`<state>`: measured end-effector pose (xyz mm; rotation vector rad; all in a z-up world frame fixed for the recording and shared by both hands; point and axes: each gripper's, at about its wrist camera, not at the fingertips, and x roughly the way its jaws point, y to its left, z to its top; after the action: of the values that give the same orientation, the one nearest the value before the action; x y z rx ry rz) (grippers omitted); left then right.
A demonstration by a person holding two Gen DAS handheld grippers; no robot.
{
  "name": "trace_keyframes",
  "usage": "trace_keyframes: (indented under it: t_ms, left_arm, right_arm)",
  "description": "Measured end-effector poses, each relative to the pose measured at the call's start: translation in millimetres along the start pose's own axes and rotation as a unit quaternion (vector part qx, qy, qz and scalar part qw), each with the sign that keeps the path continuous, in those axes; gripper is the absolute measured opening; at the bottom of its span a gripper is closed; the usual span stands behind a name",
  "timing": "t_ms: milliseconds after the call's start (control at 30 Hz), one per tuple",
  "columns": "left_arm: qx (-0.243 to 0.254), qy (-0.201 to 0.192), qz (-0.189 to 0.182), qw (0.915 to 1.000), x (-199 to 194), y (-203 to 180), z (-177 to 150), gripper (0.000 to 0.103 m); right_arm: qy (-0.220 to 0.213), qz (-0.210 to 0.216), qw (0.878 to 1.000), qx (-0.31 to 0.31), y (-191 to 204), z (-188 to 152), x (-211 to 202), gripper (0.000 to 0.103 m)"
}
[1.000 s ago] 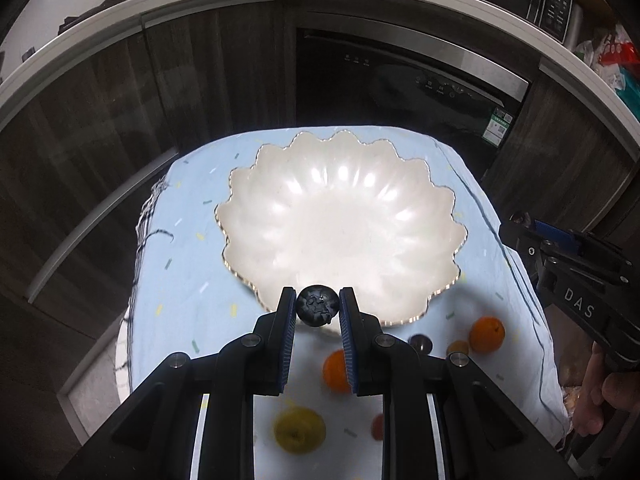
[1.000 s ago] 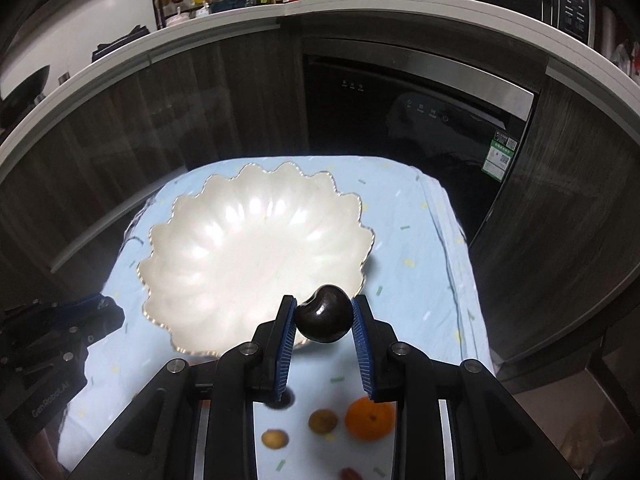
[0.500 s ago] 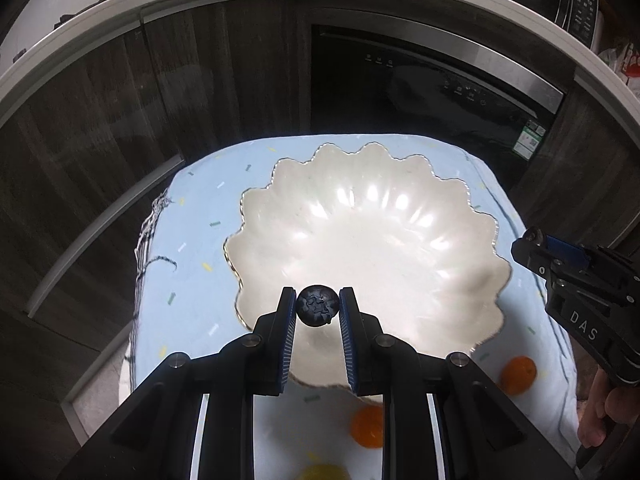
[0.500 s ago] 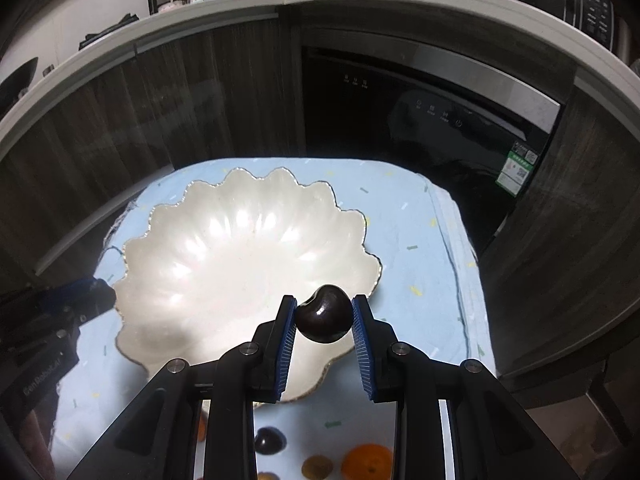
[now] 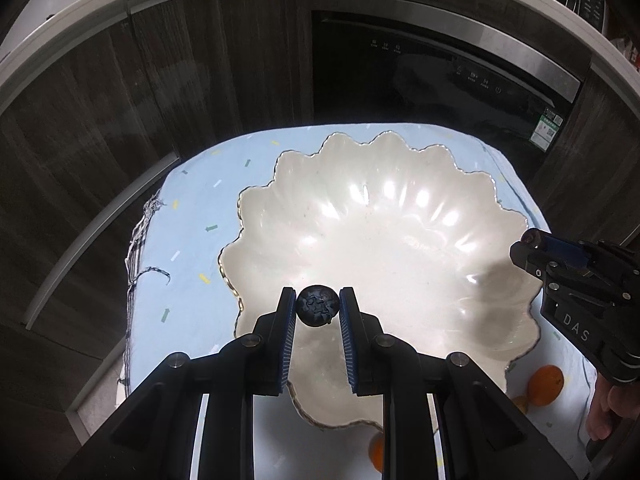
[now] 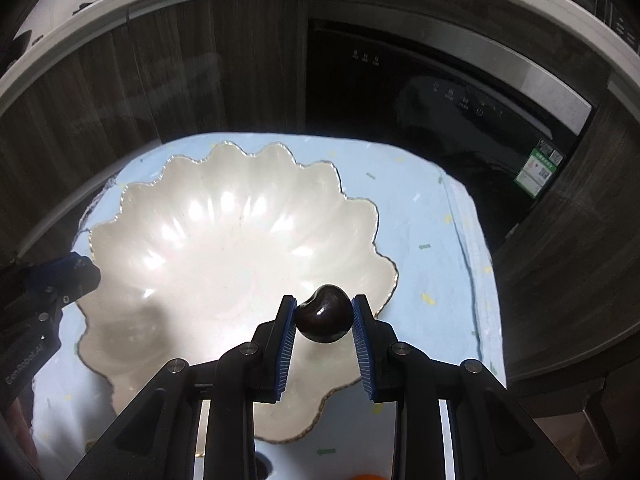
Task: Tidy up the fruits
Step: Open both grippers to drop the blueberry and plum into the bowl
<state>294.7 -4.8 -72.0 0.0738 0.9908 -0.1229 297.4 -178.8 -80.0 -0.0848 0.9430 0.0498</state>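
A white scalloped bowl stands empty on a light blue cloth; it also shows in the right wrist view. My left gripper is shut on a dark blueberry and holds it over the bowl's near left part. My right gripper is shut on a dark cherry and holds it over the bowl's near right rim. The right gripper's body shows at the right edge of the left wrist view. The left gripper's body shows at the left edge of the right wrist view.
An orange fruit lies on the cloth right of the bowl, another orange one just before its near rim. Dark wood cabinets and a black built-in appliance stand behind the blue-clothed table.
Both grippers have moved forward over the bowl with their fruits still held. The loose fruits on the cloth have slid toward the bottom of both views.
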Motion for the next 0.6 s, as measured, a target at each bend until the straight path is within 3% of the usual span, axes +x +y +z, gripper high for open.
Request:
trace_keyframes:
  t_ms: [167, 200, 267, 300, 333, 400, 467, 600]
  left_arm:
    - [0.009, 0.012, 0.004, 0.9999, 7, -3, -1, 0.025]
    - [0.01, 0.012, 0.006, 0.9999, 7, -3, -1, 0.029]
    - [0.008, 0.007, 0.01, 0.9999, 5, -2, -1, 0.052]
    - [0.007, 0.002, 0.014, 0.9999, 3, -2, -1, 0.056]
    - [0.007, -0.003, 0.018, 0.9998, 1, -1, -2, 0.061]
    - [0.01, -0.006, 0.024, 0.9997, -2, -1, -2, 0.062]
    - [0.013, -0.006, 0.027, 0.9995, -4, 0, -1, 0.063]
    - [0.012, -0.015, 0.03, 0.9994, -14, 2, 3, 0.073]
  right_arm:
    - [0.014, 0.001, 1.0, -0.018, 5, -3, 13, 0.03]
    - [0.016, 0.003, 1.0, -0.019, 6, -3, 15, 0.03]
    - [0.019, 0.008, 1.0, -0.022, 7, -4, 15, 0.03]
    - [0.018, 0.01, 1.0, -0.024, 7, -4, 14, 0.031]
    - [0.018, 0.01, 0.999, -0.025, 8, -4, 14, 0.034]
    - [0.013, 0.004, 1.0, -0.026, 7, -2, 11, 0.056]
    - [0.003, -0.007, 1.0, -0.024, 5, 0, 7, 0.066]
    - [-0.015, -0.026, 0.999, -0.024, 3, 6, -7, 0.069]
